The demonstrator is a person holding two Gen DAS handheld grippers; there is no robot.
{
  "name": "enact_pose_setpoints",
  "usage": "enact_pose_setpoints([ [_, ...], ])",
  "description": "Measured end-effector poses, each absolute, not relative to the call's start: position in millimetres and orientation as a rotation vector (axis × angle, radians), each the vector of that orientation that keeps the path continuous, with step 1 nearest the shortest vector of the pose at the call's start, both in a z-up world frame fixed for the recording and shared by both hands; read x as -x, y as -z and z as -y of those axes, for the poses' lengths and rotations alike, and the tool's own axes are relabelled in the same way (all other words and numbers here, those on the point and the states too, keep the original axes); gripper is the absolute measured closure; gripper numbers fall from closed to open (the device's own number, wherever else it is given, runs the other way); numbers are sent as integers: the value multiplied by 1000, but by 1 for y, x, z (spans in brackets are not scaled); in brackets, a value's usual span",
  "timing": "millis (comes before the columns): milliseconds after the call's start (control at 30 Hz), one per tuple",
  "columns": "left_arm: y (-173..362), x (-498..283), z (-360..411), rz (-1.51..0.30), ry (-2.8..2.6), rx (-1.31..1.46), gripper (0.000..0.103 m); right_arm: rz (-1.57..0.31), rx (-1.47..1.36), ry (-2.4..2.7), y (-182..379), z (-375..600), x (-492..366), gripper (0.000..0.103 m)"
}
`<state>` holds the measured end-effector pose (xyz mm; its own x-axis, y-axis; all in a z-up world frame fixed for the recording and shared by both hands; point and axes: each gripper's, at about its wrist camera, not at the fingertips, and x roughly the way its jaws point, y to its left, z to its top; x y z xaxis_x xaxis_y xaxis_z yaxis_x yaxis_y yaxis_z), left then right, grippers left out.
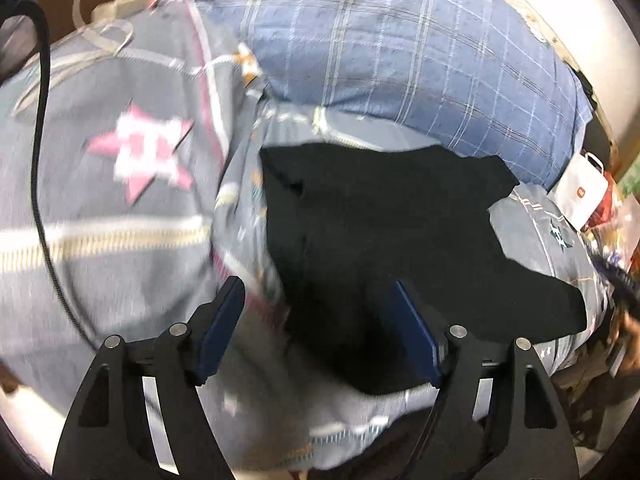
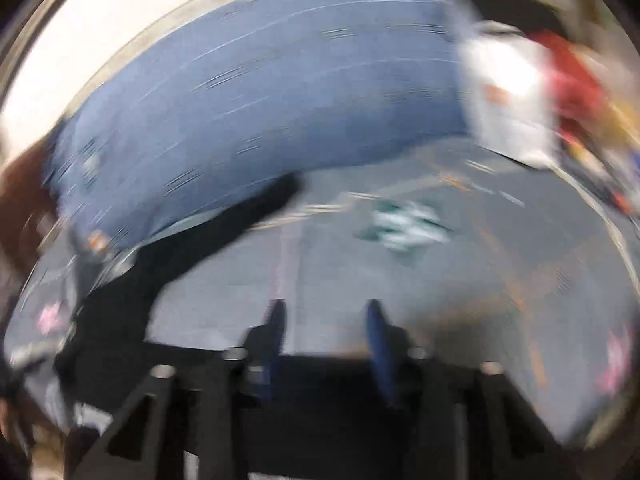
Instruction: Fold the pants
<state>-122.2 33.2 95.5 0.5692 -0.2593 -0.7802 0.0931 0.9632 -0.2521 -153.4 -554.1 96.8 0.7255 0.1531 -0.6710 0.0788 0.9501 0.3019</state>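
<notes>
Black pants (image 1: 384,240) lie partly folded on a grey patterned bedsheet (image 1: 120,240). My left gripper (image 1: 320,300) is open above the pants' near left edge, with nothing between its blue pads (image 1: 222,328). In the blurred right wrist view the pants (image 2: 192,248) lie to the left and reach under the gripper's base. My right gripper (image 2: 326,316) is open over the grey sheet (image 2: 440,300), with nothing between its fingers.
A blue plaid pillow (image 1: 400,48) lies behind the pants; it also shows in the right wrist view (image 2: 260,100). A black cable (image 1: 40,160) runs down the left. A white bag (image 1: 584,188) and clutter sit at the right edge of the bed.
</notes>
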Motion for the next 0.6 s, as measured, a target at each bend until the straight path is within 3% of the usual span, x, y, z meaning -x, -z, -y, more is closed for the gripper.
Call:
enact_pose_setpoints([
  [367, -80, -4, 31, -1054, 445, 55, 27, -873, 249, -503, -85, 399, -35, 54],
  [600, -60, -76, 55, -1128, 525, -44, 27, -982, 541, -648, -46, 339, -117, 53],
])
